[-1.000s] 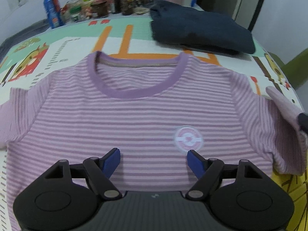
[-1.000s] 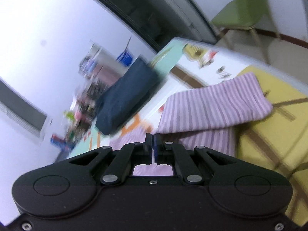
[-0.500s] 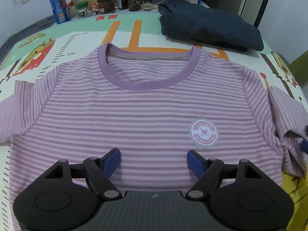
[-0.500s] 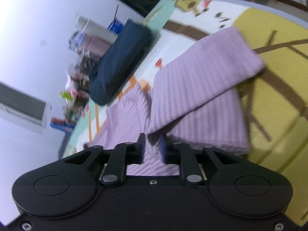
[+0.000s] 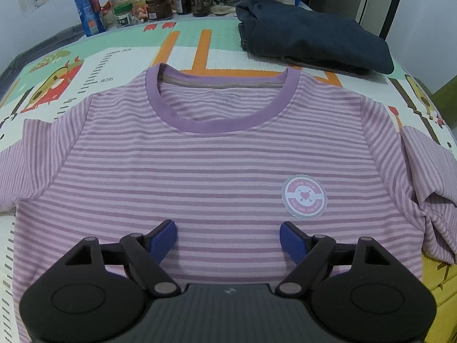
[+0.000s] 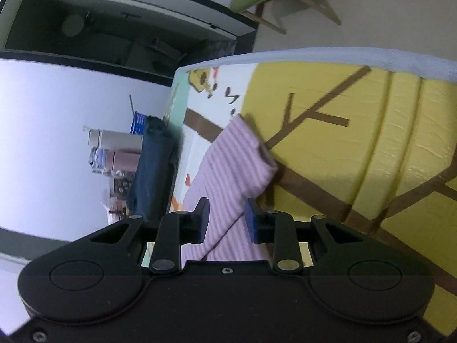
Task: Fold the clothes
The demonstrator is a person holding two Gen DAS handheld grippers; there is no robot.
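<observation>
Behind shirt (image 5: 200, 171): folded navy garment (image 5: 311, 45), jars (image 5: 160, 5) w/ can (image 5: 90, 10).

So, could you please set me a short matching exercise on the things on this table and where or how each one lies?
Things:
1. striped T-shirt
2. dark blue garment
3. round badge
4. blue can

States:
a. folded, beyond the collar, to its right
b. upright at the far left edge among jars
c. spread flat, front up
d. printed on the chest

Pairs: 1-c, 2-a, 3-d, 4-b
</observation>
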